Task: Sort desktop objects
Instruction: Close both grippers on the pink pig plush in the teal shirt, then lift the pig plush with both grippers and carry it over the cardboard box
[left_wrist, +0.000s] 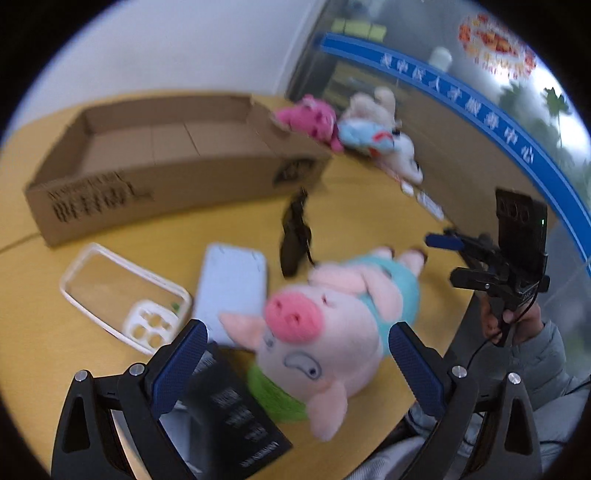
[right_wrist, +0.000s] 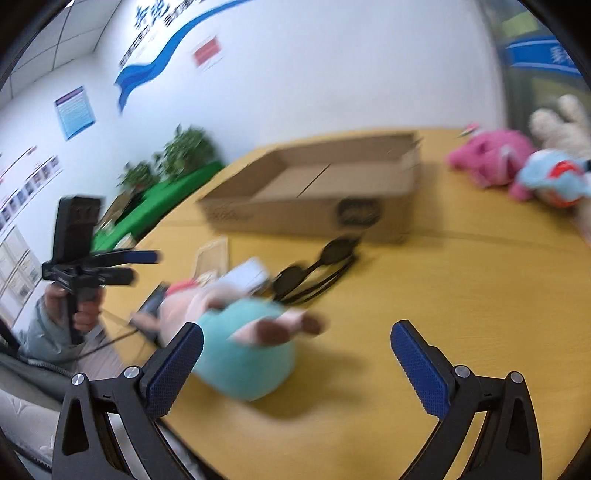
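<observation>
A pink plush pig (left_wrist: 325, 328) in a teal shirt lies on the yellow table (left_wrist: 354, 206), its head between the spread fingers of my open left gripper (left_wrist: 295, 354). From the right wrist view the pig (right_wrist: 240, 339) shows its teal back and feet, just left of centre of my open right gripper (right_wrist: 297, 354). An open cardboard box (left_wrist: 166, 166) stands behind, also seen as the box (right_wrist: 317, 195). Black goggles (left_wrist: 295, 236) lie between pig and box. A pale blue phone case (left_wrist: 232, 291), a clear phone case (left_wrist: 122, 291) and a black leaflet (left_wrist: 236, 413) lie left of the pig.
A heap of plush toys, pink (left_wrist: 310, 118), light blue (left_wrist: 365, 136) and white, sits at the table's far end by a glass wall. The other gripper (left_wrist: 491, 258) is held by a hand at the table's right edge. Green plants (right_wrist: 173, 158) stand beyond the table.
</observation>
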